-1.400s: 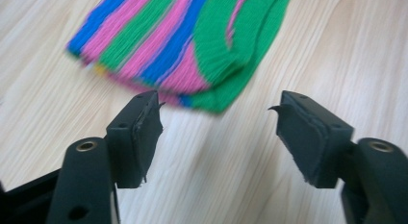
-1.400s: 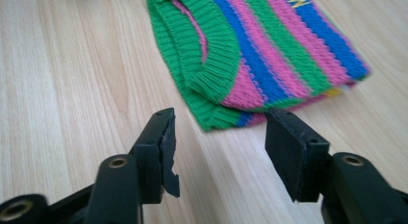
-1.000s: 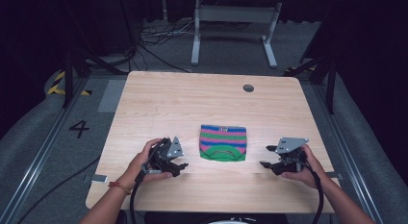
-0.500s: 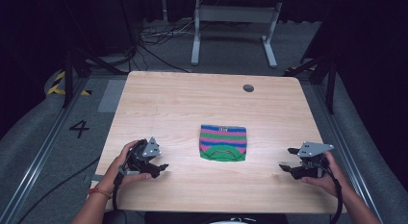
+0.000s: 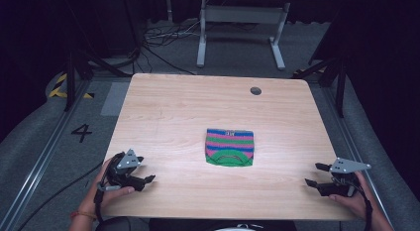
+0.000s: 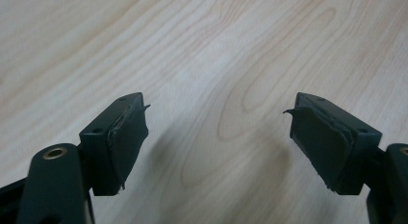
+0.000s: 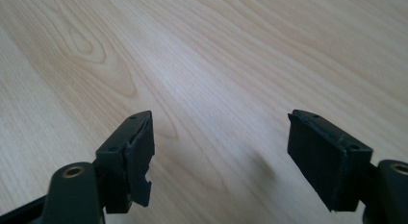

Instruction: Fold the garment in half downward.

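I hold my left gripper [image 5: 146, 180] low over the near left corner of the wooden table [image 5: 178, 107], and my right gripper [image 5: 312, 174] low over the near right corner, each pointing inward toward the middle. Both sets of jaws are spread wide with nothing between them: in the left gripper view my left gripper [image 6: 216, 132] frames bare wood grain between its black pads [image 6: 127, 137], and in the right gripper view my right gripper [image 7: 221, 147] does the same, with one pad [image 7: 139, 156] ragged at its lower edge. A folded striped cloth [image 5: 230, 147], banded in blue, pink and green with a green curved edge on the side nearest me, lies flat near the centre of the table, well apart from both grippers and roughly between them. A small dark round hole [image 5: 255, 90] sits in the tabletop near the far edge.
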`<state>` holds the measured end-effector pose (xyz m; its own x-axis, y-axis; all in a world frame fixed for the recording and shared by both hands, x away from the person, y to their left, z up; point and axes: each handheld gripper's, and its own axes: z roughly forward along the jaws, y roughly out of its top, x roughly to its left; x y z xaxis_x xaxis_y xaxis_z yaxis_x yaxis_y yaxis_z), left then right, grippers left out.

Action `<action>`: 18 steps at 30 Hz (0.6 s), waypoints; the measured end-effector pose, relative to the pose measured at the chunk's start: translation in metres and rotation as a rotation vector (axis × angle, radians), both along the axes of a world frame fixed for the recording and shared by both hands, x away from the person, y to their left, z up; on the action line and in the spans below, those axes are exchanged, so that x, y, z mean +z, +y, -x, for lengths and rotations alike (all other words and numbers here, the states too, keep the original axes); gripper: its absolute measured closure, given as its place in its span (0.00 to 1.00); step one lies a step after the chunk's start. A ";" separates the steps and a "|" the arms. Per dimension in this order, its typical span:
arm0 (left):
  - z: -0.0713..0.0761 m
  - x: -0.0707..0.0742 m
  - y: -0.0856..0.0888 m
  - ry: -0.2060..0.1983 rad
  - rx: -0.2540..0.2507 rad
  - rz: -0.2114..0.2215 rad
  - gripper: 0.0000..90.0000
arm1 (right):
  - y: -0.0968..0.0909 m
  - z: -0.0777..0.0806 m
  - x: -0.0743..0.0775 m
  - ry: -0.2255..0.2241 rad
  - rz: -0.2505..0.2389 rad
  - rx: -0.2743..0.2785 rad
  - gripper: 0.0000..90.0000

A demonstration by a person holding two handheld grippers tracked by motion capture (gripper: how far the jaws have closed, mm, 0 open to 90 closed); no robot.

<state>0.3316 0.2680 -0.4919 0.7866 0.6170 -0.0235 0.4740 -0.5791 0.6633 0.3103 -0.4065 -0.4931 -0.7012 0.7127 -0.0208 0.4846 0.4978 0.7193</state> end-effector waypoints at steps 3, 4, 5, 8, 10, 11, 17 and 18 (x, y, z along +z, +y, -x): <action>0.005 -0.006 0.010 0.014 0.031 0.015 0.23 | -0.008 0.005 -0.008 0.018 -0.023 -0.037 0.27; 0.007 -0.007 0.013 0.006 0.042 0.021 0.22 | -0.010 0.007 -0.012 0.030 -0.049 -0.058 0.25; 0.008 -0.008 0.016 0.010 0.053 0.040 0.21 | -0.011 0.008 -0.012 0.027 -0.053 -0.062 0.25; 0.010 -0.008 0.021 0.016 0.082 0.048 0.21 | -0.012 0.009 -0.012 0.027 -0.049 -0.065 0.23; 0.012 -0.008 0.019 -0.002 0.095 0.021 0.20 | -0.012 0.009 -0.012 0.029 -0.047 -0.062 0.23; 0.012 -0.008 0.019 -0.003 0.093 0.018 0.20 | -0.012 0.009 -0.012 0.028 -0.047 -0.062 0.23; 0.013 -0.008 0.018 -0.005 0.104 0.017 0.19 | -0.011 0.009 -0.012 0.025 -0.043 -0.072 0.22; 0.013 -0.008 0.017 -0.004 0.107 0.017 0.19 | -0.011 0.009 -0.012 0.025 -0.042 -0.073 0.22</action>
<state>0.3190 0.2854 -0.5004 0.7166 0.6968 -0.0318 0.5297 -0.5140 0.6747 0.3010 -0.4180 -0.5054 -0.6475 0.7616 0.0271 0.5365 0.4303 0.7260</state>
